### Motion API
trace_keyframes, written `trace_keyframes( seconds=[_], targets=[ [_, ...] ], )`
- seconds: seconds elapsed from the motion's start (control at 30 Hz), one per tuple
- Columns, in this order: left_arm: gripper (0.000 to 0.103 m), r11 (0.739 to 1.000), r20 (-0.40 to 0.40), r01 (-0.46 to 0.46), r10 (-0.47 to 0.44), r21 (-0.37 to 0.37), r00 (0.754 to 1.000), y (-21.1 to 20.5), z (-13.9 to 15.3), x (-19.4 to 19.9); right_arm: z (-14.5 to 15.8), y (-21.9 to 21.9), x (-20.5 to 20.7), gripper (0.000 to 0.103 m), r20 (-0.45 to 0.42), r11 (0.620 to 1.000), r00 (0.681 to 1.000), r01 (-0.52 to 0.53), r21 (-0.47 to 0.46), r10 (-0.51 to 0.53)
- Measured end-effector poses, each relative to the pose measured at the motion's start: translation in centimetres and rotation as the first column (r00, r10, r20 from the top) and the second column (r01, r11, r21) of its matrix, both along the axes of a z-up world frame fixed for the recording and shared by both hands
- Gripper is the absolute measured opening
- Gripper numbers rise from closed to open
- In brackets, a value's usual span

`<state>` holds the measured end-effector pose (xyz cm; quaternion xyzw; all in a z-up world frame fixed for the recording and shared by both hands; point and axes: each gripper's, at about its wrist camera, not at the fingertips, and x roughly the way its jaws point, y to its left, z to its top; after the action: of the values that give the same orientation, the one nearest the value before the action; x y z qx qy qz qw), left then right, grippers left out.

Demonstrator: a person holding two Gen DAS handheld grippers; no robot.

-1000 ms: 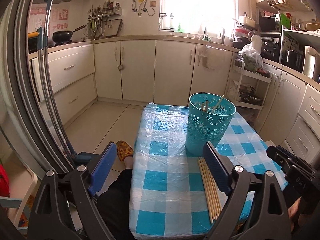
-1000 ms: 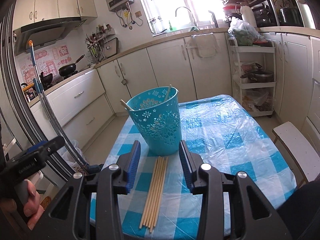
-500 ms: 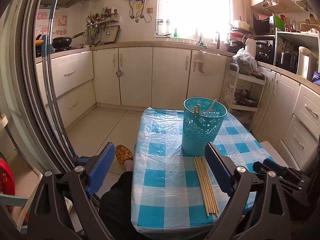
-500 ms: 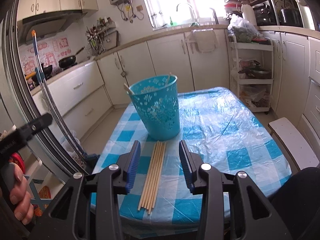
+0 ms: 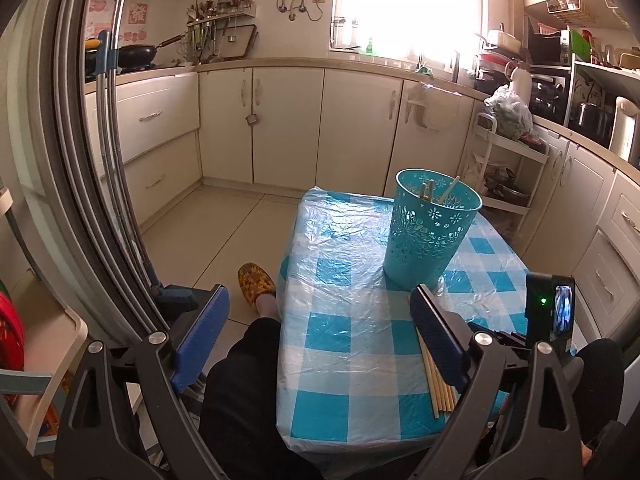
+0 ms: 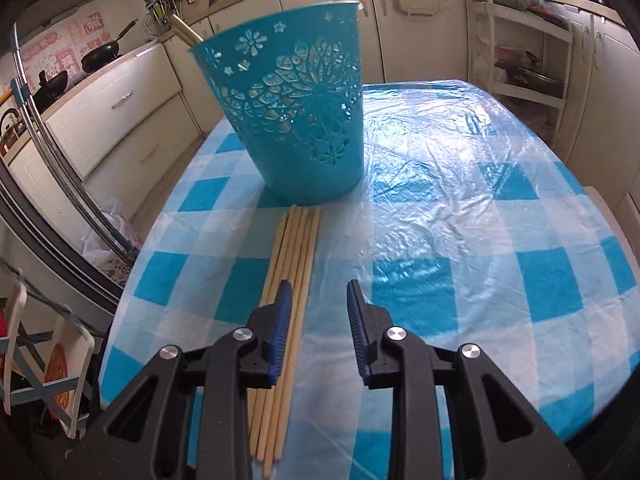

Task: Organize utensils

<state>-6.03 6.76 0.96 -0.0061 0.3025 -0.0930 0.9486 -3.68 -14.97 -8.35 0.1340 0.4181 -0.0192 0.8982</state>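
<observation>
Left wrist view: red paper decorations with characters on the far wall, too small to read; no brand legible anywhere. Left gripper (image 5: 320, 334), jaws wide apart, nothing between them, held at the near edge of the table (image 5: 340, 360), which is covered in blue-and-white check under clear plastic. Chopsticks (image 5: 438, 384), pale wood, lying in a bundle near the front right, partly behind the gripper's right finger. Turquoise basket (image 5: 430, 236), cut-out flower pattern, upright just beyond them, several sticks inside. Right wrist view: no writing legible. Right gripper (image 6: 318, 312), jaws narrow and just closing, set low over the table; the rightmost chopsticks (image 6: 296, 264) lie between the pads, untouched. Bundle tips almost touch the basket's (image 6: 292, 120) base.
</observation>
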Motion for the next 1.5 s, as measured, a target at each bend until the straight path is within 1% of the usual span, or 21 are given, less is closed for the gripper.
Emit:
trace_keyframes(
  seconds=[0.17, 0.23, 0.37, 0.47, 0.53, 0.6, 0.67, 0.8, 0.87, 0.93, 1.03, 1.1, 1.2, 1.27, 1.5],
  targets=[
    [0.088, 1.0, -0.029, 0.0, 0.0, 0.006, 1.0, -0.1, -1.0, 0.8, -0.9, 0.3, 2.1, 0.027, -0.034, 0.999, 0.999, -0.005, -0.037, 0.004],
    [0.088, 1.0, -0.038, -0.003, 0.003, 0.007, 0.999, -0.2, -1.4, 1.1, -1.5, 0.4, 2.7, 0.024, -0.056, 0.999, 0.998, -0.007, -0.052, 0.004],
    [0.088, 1.0, -0.065, -0.009, 0.01, 0.009, 0.998, -0.2, -2.2, 2.0, -1.8, 0.5, 3.4, 0.024, -0.062, 0.997, 0.998, -0.015, -0.071, 0.011],
    [0.088, 1.0, -0.089, -0.005, 0.006, 0.013, 0.996, -0.5, -2.8, 2.4, -1.8, 0.8, 3.2, 0.019, -0.067, 0.992, 0.997, -0.045, -0.119, 0.037],
    [0.088, 1.0, -0.113, 0.012, -0.01, 0.014, 0.994, -1.0, -3.4, 2.9, -1.7, 0.7, 2.9, 0.013, -0.073, 0.987, 0.995, -0.074, -0.144, 0.064],
    [0.088, 0.999, -0.149, 0.041, -0.039, 0.009, 0.988, -2.0, -4.3, 3.8, -1.7, 0.3, 2.5, 0.01, -0.079, 0.985, 0.993, -0.093, -0.144, 0.082],
    [0.088, 0.997, -0.189, 0.075, -0.072, 0.006, 0.979, -3.4, -5.5, 4.8, -1.6, -0.6, 2.1, 0.009, -0.088, 0.986, 0.993, -0.092, -0.138, 0.081],
    [0.088, 0.989, -0.293, 0.151, -0.147, -0.008, 0.945, -7.3, -8.8, 7.6, -1.6, -2.7, 1.1, 0.008, -0.091, 0.995, 0.994, -0.061, -0.083, 0.053],
    [0.087, 0.985, -0.334, 0.174, -0.163, 0.002, 0.928, -9.3, -10.5, 9.0, -1.7, -3.6, 0.9, 0.008, -0.085, 0.998, 0.996, -0.042, -0.041, 0.038],
    [0.086, 0.983, -0.359, 0.185, -0.17, 0.01, 0.918, -10.6, -11.7, 9.9, -1.8, -3.9, 0.8, 0.008, -0.078, 1.0, 0.996, -0.03, -0.008, 0.029],
    [0.082, 0.982, -0.398, 0.184, -0.156, 0.032, 0.904, -12.4, -13.6, 11.2, -1.9, -4.3, 1.1, 0.008, -0.072, 1.0, 0.997, -0.026, 0.015, 0.027],
    [0.082, 0.982, -0.412, 0.181, -0.148, 0.042, 0.899, -12.9, -14.3, 11.8, -1.9, -4.3, 1.1, 0.008, -0.068, 0.999, 0.997, -0.027, 0.028, 0.029],
    [0.08, 0.982, -0.425, 0.171, -0.12, 0.084, 0.897, -13.6, -15.2, 12.5, -1.9, -4.6, 1.1, 0.008, -0.062, 0.998, 0.998, -0.025, 0.055, 0.028],
    [0.08, 0.982, -0.438, 0.163, -0.106, 0.095, 0.893, -13.7, -15.7, 12.9, -2.0, -4.6, 1.1, 0.008, -0.061, 0.998, 0.998, -0.024, 0.065, 0.028],
    [0.08, 0.975, -0.426, 0.167, -0.09, 0.149, 0.9, -14.7, -15.9, 13.1, -2.0, -4.6, 0.8, 0.008, -0.059, 0.997, 0.998, -0.03, 0.077, 0.034]
  ],
)
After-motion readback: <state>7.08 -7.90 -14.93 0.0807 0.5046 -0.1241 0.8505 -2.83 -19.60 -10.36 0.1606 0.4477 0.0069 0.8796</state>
